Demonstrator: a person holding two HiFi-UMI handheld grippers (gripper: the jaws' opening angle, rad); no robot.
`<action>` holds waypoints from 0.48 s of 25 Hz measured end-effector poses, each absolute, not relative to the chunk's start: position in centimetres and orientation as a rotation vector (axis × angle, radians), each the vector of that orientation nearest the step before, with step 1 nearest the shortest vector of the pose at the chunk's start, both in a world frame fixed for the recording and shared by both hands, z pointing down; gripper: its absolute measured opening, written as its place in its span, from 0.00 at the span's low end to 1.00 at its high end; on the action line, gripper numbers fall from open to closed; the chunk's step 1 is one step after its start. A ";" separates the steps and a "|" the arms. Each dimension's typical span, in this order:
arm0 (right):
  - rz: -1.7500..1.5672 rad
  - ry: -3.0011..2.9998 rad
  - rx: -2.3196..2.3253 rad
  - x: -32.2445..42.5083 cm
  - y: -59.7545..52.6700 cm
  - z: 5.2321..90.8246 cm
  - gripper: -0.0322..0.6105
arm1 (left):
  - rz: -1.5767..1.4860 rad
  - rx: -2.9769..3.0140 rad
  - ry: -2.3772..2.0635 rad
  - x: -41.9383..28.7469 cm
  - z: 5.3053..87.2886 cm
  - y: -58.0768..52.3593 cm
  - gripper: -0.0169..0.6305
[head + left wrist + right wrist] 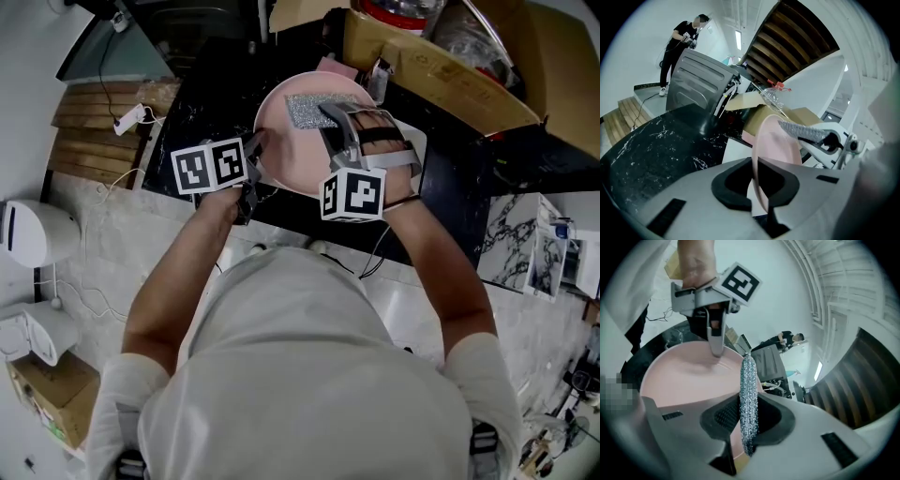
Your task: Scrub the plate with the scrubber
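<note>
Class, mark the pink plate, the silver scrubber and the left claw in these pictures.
plate (289, 157), head view, bare pink face.
scrubber (309, 111), head view, middle of its glittery pad.
left claw (757, 183), left gripper view, between its fingertips, at the rim.

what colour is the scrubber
Glittery silver. The right gripper view shows the scrubber best, edge-on in front of the pink plate.

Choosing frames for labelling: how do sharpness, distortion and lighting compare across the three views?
Head view: evenly lit, plate and scrubber sharp, little distortion. Left gripper view: heavy fisheye with dark corners; the plate rim blurs close between the jaws. Right gripper view: same fisheye; the scrubber glitters, in focus.
</note>
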State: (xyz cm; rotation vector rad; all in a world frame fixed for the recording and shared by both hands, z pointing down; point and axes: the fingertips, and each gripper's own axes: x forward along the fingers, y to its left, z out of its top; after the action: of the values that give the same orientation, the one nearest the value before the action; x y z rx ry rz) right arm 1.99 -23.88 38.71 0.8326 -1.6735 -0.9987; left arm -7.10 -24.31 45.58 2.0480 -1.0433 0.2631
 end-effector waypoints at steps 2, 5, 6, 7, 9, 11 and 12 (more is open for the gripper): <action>-1.031 -1.642 0.848 1.9 -25.5 38.7 0.17 | 0.260 2.046 -1.038 -6.9 45.6 -24.0 0.05; -1.041 -1.583 0.822 1.7 -26.4 39.5 0.17 | 0.242 2.038 -1.038 -6.8 45.4 -23.9 0.05; -1.040 -1.565 0.809 1.6 -26.3 39.9 0.17 | 0.233 2.036 -1.039 -6.9 45.2 -23.9 0.05; -1.037 -1.552 0.797 1.6 -26.2 40.5 0.17 | 0.222 2.035 -1.037 -6.9 45.0 -24.0 0.05; -1.033 -1.539 0.785 1.7 -25.7 41.5 0.17 | 0.205 2.032 -1.029 -6.9 44.6 -24.0 0.05; -1.018 -1.545 0.784 1.8 -25.2 42.3 0.17 | 0.201 2.030 -1.022 -6.9 44.5 -24.0 0.06; -1.007 -1.552 0.782 1.8 -24.9 42.6 0.17 | 0.198 2.026 -1.018 -7.0 44.6 -23.9 0.06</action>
State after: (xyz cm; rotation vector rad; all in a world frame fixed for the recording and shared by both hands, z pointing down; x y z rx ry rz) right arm 1.85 -24.85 42.57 0.7823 -1.5523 -1.0066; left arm -6.99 -23.93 44.62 2.0256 -1.0185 0.1984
